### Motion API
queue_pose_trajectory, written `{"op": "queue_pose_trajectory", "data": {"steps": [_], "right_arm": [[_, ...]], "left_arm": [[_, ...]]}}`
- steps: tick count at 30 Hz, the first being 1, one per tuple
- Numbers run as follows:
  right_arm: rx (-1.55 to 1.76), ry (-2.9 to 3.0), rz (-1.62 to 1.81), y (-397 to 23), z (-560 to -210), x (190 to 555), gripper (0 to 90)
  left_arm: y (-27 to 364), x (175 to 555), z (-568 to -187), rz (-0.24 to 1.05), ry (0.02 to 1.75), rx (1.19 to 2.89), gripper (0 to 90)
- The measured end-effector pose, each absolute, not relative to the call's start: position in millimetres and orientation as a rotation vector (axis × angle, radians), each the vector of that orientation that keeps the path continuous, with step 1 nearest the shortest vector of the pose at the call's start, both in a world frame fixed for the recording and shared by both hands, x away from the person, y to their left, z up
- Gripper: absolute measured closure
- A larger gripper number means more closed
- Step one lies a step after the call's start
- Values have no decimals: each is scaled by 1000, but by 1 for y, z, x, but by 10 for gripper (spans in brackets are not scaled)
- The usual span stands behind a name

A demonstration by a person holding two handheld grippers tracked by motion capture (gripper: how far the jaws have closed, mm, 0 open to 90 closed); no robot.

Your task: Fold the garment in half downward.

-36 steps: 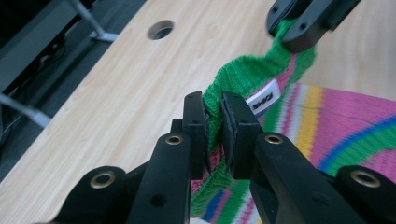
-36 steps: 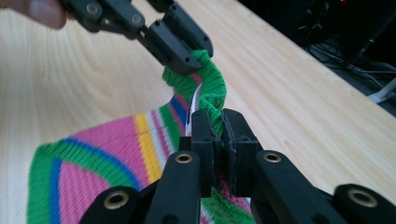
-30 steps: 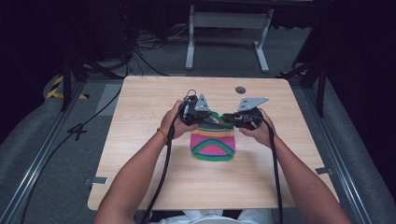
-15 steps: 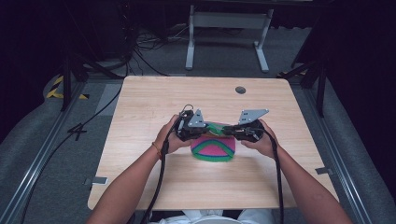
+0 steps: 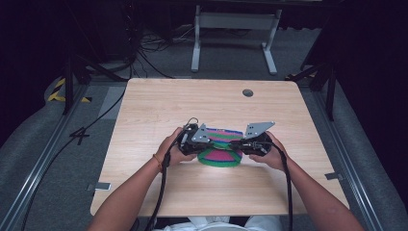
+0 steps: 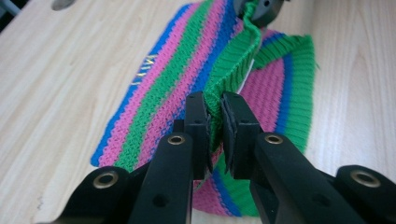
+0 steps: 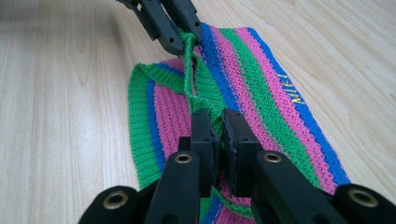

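Knit hat [image 5: 220, 153] pinched btwn both tools.

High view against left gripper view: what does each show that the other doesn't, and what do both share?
High view alone: the person's hands, forearms, both cables, the whole table and the floor around it.

Left gripper view alone: the left gripper shut on the green ribbed edge, and small yellow lettering on a blue stripe.

Both: the striped knitted cloth on the wooden table, the round hole in the tabletop, and the right gripper holding that edge.
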State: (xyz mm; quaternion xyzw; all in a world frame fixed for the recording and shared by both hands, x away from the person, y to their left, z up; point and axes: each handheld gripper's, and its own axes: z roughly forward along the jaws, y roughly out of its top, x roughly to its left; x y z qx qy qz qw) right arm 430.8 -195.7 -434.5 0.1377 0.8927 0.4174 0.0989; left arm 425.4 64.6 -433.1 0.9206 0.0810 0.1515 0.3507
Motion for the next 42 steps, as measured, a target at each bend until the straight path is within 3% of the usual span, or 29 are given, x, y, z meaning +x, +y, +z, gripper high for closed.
{"op": "queue_pose_trajectory", "data": {"steps": [23,34,42], "right_arm": [[380,2722,1170,-194,-457,413,836],[343,2771,1085,-196,-462,403,827],[348,2787,1056,-201,-463,398,765]], "left_arm": [[61,408,-458,337,142,2494,803],[63,404,-461,267,120,2516,742],[62,398,-461,214,121,2518,663]]}}
